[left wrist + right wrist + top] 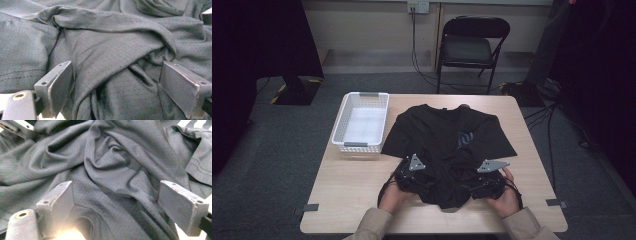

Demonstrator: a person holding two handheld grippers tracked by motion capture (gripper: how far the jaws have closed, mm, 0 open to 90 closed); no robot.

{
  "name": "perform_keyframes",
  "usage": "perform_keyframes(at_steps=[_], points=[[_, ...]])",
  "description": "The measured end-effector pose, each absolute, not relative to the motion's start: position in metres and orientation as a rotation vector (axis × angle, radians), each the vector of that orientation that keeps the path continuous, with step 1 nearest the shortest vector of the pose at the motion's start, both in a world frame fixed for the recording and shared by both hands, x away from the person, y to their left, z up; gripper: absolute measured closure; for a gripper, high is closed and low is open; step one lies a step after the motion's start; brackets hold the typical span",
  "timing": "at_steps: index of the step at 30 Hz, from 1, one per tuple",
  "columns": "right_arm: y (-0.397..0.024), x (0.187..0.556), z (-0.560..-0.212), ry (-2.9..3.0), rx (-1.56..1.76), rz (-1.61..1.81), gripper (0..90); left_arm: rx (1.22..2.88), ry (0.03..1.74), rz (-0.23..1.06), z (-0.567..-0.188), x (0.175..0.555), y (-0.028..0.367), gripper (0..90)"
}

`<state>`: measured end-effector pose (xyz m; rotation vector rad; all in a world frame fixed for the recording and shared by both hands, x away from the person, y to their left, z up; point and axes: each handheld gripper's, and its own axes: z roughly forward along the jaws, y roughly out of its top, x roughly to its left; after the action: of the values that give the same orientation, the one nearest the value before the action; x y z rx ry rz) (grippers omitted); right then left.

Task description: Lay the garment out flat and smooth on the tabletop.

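Observation:
A black T-shirt (447, 135) lies on the wooden table (522, 150), collar toward the far edge, with a small light print on its chest. Its lower half is bunched into folds near me. My left gripper (424, 182) rests at the shirt's lower left and my right gripper (474, 187) at its lower right, both against the crumpled hem. Seen from the left gripper (116, 87), the jaws stand wide apart with rumpled cloth (112, 62) lying between them, not pinched. The right gripper (116, 207) is likewise open over folded cloth (120, 175).
A white plastic basket (360, 121) stands on the table's left side, beside the shirt's sleeve. A black folding chair (469, 47) stands beyond the table's far edge, with cables on the floor near it. Grey tape marks sit at the near corners.

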<state>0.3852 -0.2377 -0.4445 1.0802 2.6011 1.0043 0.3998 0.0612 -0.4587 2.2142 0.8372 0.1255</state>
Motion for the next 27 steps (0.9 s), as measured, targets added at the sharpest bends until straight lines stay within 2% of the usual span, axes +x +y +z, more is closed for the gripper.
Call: perform_keyframes(at_steps=[12,22,27], points=[[-0.273,0.403,-0.416,2.527,1.133,1.018,15.2,2.219,0.828,0.12,-0.459,0.401,0.06,10.7],[-0.322,0.444,-0.417,2.338,1.316,0.871,28.5,2.225,0.816,0.114,-0.459,0.402,0.06,9.9],[-0.338,0.453,-0.422,2.261,1.413,0.798,33.9,2.223,0.817,0.113,-0.459,0.402,0.06,10.0]])
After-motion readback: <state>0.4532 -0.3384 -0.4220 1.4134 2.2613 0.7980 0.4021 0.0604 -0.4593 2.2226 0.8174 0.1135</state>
